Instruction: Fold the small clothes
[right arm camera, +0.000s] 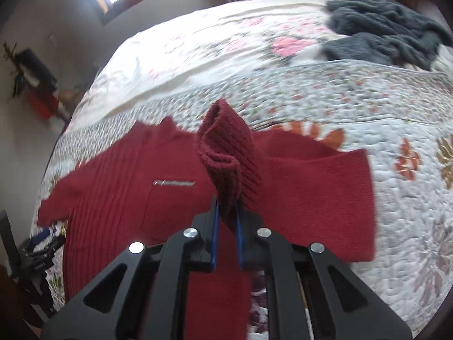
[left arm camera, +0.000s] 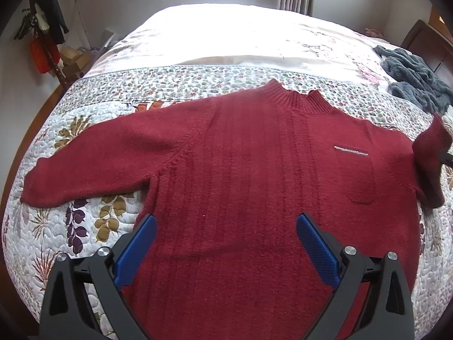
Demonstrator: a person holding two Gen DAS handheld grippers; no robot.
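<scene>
One sleeve cuff (right arm camera: 226, 153) pinched in right tool (right arm camera: 226, 221); left tool (left arm camera: 226, 243) spread over sweater (left arm camera: 240, 170).

My left camera looks along my open left tongs (left arm camera: 226, 243), close above the red sweater (left arm camera: 249, 170), facing up the bed (left arm camera: 226, 34). My right camera sits nearer, behind my right tongs (right arm camera: 226, 221). Both share sweater, quilt and grey garment (left arm camera: 416, 76).

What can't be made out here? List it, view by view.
- Left wrist view: the red sweater hem, cut off by the bottom edge and the open left gripper.
- Left wrist view: the right gripper, only a dark sliver behind the lifted cuff.
- Right wrist view: quilt pattern, smeared by blur.
</scene>
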